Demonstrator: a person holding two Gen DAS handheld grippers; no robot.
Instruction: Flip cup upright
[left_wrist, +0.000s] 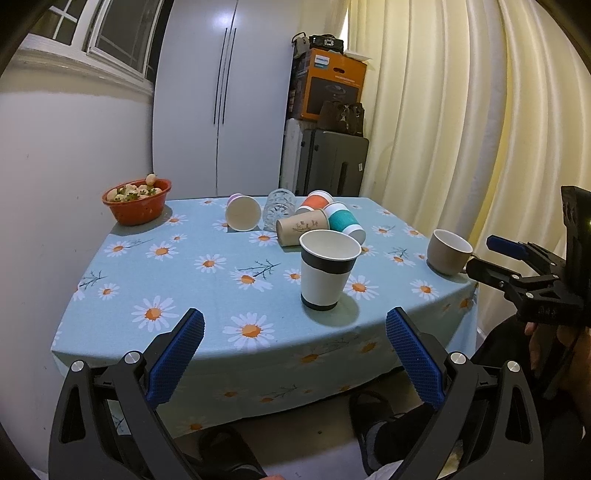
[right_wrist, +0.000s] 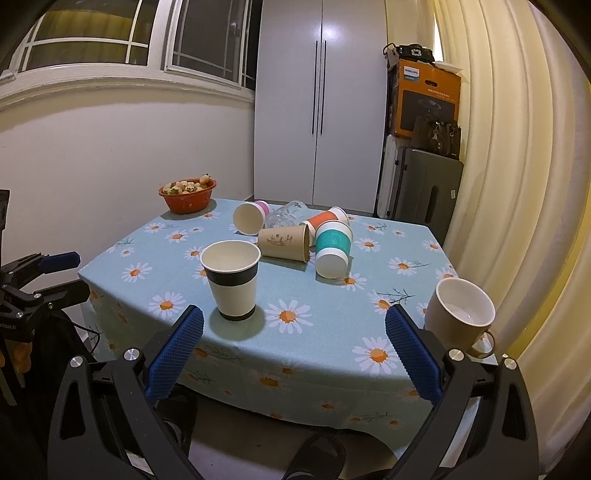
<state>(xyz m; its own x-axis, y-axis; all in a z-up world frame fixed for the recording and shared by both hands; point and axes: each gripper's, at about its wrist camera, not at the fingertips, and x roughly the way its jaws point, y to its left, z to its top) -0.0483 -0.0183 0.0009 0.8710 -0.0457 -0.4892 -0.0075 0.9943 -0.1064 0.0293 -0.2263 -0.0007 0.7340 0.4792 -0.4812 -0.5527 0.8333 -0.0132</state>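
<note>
A white paper cup with black bands (left_wrist: 327, 271) (right_wrist: 232, 280) stands upright near the table's front edge. Behind it, lying on their sides: a brown kraft cup (left_wrist: 301, 229) (right_wrist: 284, 242), a teal-banded cup (left_wrist: 345, 221) (right_wrist: 332, 249), an orange-banded cup (left_wrist: 316, 203) (right_wrist: 327, 218), a pink-rimmed cup (left_wrist: 243, 216) (right_wrist: 251, 218) and a clear glass (left_wrist: 279, 208) (right_wrist: 286, 216). My left gripper (left_wrist: 295, 345) is open and empty before the table's front edge. My right gripper (right_wrist: 294, 341) is open and empty, also off the front edge.
A beige mug (left_wrist: 447, 251) (right_wrist: 458, 314) stands upright at the table's right edge. A red bowl of food (left_wrist: 136, 199) (right_wrist: 187, 195) sits at the back left. Curtains hang on the right, a white cabinet and stacked boxes behind the daisy tablecloth (left_wrist: 166, 280).
</note>
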